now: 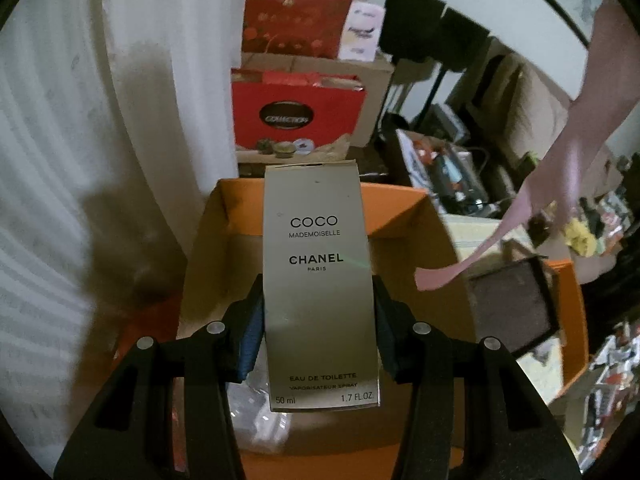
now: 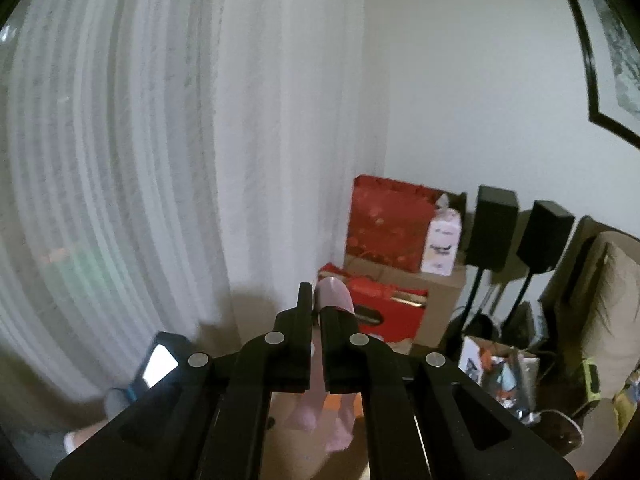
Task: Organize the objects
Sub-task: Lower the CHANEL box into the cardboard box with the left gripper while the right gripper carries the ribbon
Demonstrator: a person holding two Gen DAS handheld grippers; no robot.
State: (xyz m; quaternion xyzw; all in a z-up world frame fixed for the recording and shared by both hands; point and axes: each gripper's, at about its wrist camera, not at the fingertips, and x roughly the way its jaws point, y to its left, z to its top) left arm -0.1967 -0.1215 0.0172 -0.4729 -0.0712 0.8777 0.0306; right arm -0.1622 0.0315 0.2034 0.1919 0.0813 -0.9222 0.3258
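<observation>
My left gripper point(image 1: 319, 312) is shut on a tall silver Chanel perfume box point(image 1: 318, 280) and holds it upright above an open orange box point(image 1: 404, 216). My right gripper point(image 2: 318, 312) is raised high and shut on a pink ribbon point(image 2: 334, 294). The ribbon hangs down below the fingers. In the left wrist view the same pink ribbon point(image 1: 560, 152) stretches diagonally from the upper right down toward the orange box.
White curtains point(image 2: 160, 140) hang on the left. Red gift bags point(image 1: 298, 116) stand on cardboard boxes in the corner. Two black speakers point(image 2: 520, 232) stand on poles at the right. A dark framed panel point(image 1: 512, 308) lies beside the orange box. Clutter fills the right side.
</observation>
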